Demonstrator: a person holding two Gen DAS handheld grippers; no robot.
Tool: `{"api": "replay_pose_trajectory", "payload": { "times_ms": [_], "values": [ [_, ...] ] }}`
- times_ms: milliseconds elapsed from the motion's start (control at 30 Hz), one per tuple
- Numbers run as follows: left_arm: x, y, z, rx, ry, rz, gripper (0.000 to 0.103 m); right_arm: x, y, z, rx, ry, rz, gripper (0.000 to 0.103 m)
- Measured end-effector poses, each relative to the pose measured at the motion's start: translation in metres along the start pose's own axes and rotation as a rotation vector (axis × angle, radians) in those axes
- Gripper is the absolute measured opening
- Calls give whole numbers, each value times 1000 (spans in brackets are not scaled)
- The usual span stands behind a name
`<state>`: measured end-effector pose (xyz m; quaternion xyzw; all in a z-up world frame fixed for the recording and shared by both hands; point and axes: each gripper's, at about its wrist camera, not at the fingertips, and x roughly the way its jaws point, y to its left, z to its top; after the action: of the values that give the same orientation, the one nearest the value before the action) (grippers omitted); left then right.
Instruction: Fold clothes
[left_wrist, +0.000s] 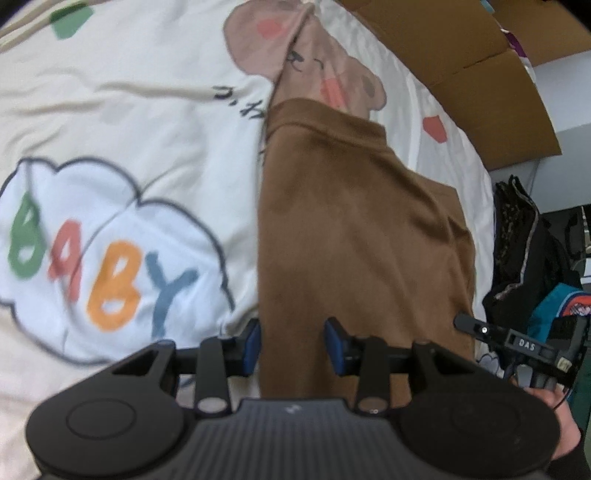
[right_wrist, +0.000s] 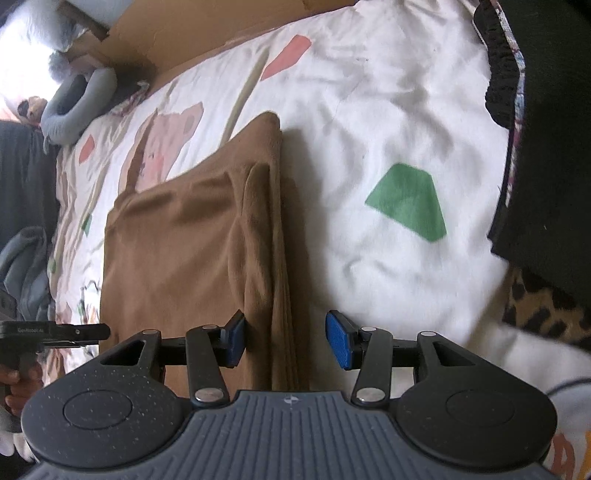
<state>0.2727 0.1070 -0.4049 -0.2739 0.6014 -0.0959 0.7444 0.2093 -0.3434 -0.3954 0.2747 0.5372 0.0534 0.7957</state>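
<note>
The brown garment (left_wrist: 354, 221) lay folded lengthwise on the printed bedsheet (left_wrist: 110, 110). The left gripper (left_wrist: 291, 345) stood spread over its left edge, pads clear of the cloth. The right gripper (right_wrist: 284, 341) stood spread likewise, straddling the garment's right folded edge without pinching.

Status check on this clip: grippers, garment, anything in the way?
Left gripper open, straddling the brown garment edge. Right gripper open over its opposite folded edge. Garment flat on the printed bedsheet. Nothing in the way.
</note>
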Motion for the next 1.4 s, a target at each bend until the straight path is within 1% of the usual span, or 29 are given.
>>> {"api": "replay_pose_trajectory", "payload": {
  "times_ms": [267, 533, 700, 733, 767, 833, 967, 1133, 1367, 1400],
  "values": [
    [6, -4, 29, 22, -49, 13, 37, 6, -1, 18, -10, -22, 29, 52],
    [7, 0, 65, 4, -102, -4, 37, 13, 9, 44, -38, -42, 37, 52],
    [10, 3, 79, -15, -134, -24, 37, 22, 9, 54, -46, -44, 15, 52],
    [10, 3, 81, -15, -141, -27, 37, 22, 8, 55, -46, -46, 10, 52],
    [10, 5, 84, -19, -150, -27, 35, 22, 6, 56, -47, -49, 5, 49],
    [9, 8, 88, -34, -179, -30, 33, 20, 3, 59, -55, -62, -7, 49],
    [6, 11, 91, -50, -216, -46, 33, 22, 3, 62, -58, -56, 2, 49],
    [6, 15, 87, -53, -191, -64, 34, 30, -3, 64, -11, -13, 47, 51],
    [15, 21, 72, -44, -117, -97, 34, 36, -7, 69, 14, 31, 92, 51],
    [17, 20, 71, -41, -114, -98, 33, 37, -7, 69, 11, 32, 93, 43]
  ]
}}
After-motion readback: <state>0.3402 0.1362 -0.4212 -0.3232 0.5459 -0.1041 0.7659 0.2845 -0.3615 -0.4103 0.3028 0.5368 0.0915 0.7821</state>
